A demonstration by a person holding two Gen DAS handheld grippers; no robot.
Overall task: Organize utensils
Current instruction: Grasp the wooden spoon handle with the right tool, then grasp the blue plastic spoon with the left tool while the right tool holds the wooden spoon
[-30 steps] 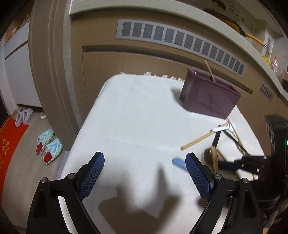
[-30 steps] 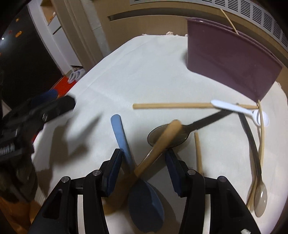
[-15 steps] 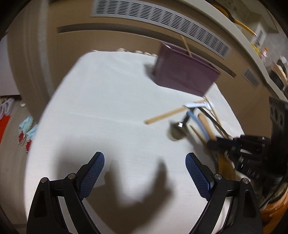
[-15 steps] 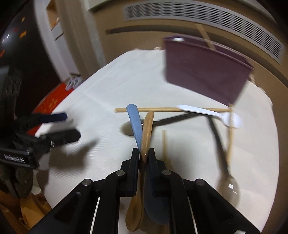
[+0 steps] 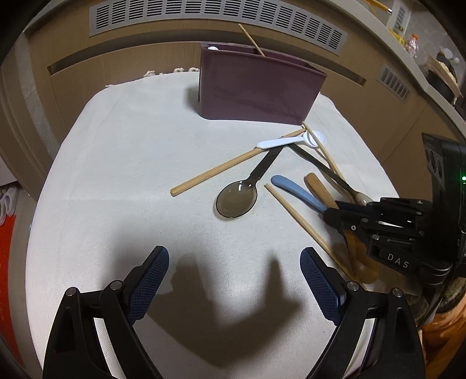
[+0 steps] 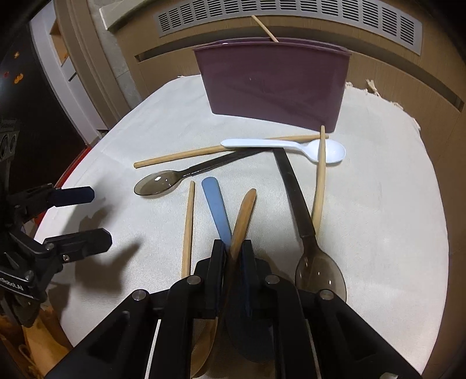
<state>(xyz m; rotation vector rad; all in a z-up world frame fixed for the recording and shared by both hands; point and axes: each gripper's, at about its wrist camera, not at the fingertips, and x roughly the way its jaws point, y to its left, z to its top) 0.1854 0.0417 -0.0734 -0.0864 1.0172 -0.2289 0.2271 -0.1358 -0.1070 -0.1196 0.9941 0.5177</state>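
Note:
My right gripper [image 6: 233, 247] is shut on a blue spoon [image 6: 216, 204] and a wooden spoon [image 6: 244, 212] together, handles pointing away; it also shows in the left wrist view [image 5: 332, 214]. My left gripper [image 5: 234, 259] is open and empty over bare cloth, left of the pile. Loose on the cloth lie a smoky clear spoon [image 5: 237, 198], a second one [image 6: 317, 271], a white spoon [image 6: 279, 145] and several wooden chopsticks [image 6: 188, 221]. A purple utensil bin [image 6: 273, 84] stands at the back with one chopstick in it.
The table is covered with a white cloth [image 5: 116, 163]. Wooden cabinets with vent grilles [image 5: 204, 14] stand right behind the bin. The floor drops off at the table's left edge.
My right gripper closed on the blue and wooden spoons, which now point straight ahead. The left gripper swung right to face the pile and bin, staying open.

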